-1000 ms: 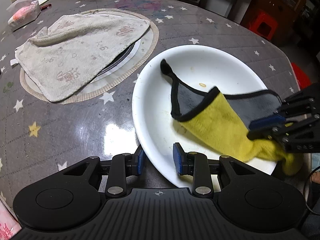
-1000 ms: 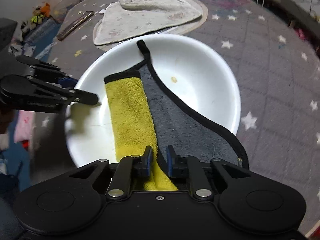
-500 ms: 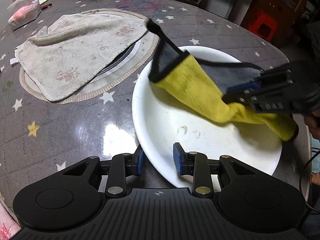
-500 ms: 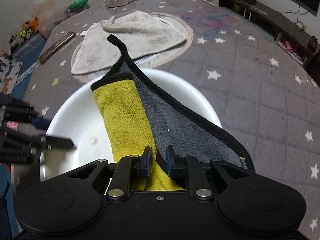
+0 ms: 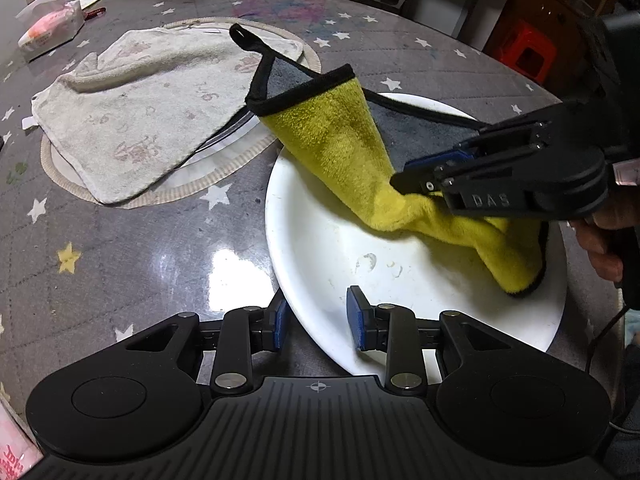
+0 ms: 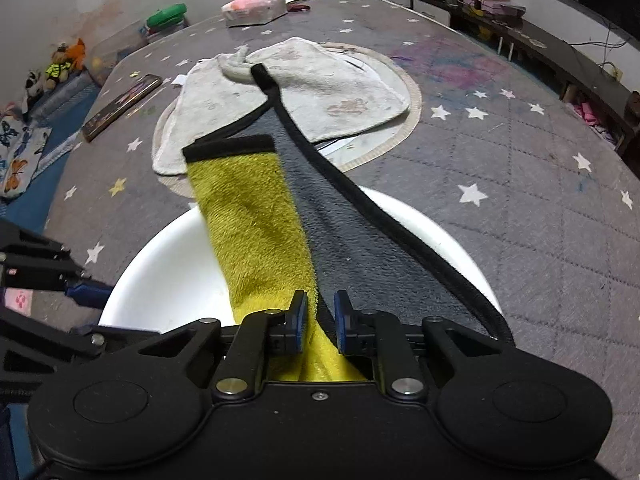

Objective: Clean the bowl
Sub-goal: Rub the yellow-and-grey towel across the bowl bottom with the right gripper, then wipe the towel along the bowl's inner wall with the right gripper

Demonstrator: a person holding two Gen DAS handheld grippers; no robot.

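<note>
A white bowl [image 5: 320,248] sits on the grey starred table; it also shows in the right wrist view [image 6: 168,280]. My left gripper [image 5: 316,322] straddles the bowl's near rim, one pad outside and one inside, with a small gap to the rim each side. My right gripper [image 6: 320,320] is shut on a yellow and grey cloth [image 6: 256,216] with black trim. In the left wrist view the right gripper [image 5: 404,176] holds the cloth [image 5: 340,136] lifted above the bowl, its far end hanging over the far rim. Small smears [image 5: 372,260] mark the bowl's inside.
A dirty white towel [image 5: 132,112] lies on a round mat [image 5: 176,188] beyond the bowl. A tissue pack [image 5: 48,28] sits at the far left edge. A dark flat box [image 6: 120,104] lies left of the towel. A red stool [image 5: 524,52] stands past the table.
My right gripper has lifted the cloth up out of the bowl and swung it toward the far rim and the towel. My left gripper has stayed at the bowl's rim.
</note>
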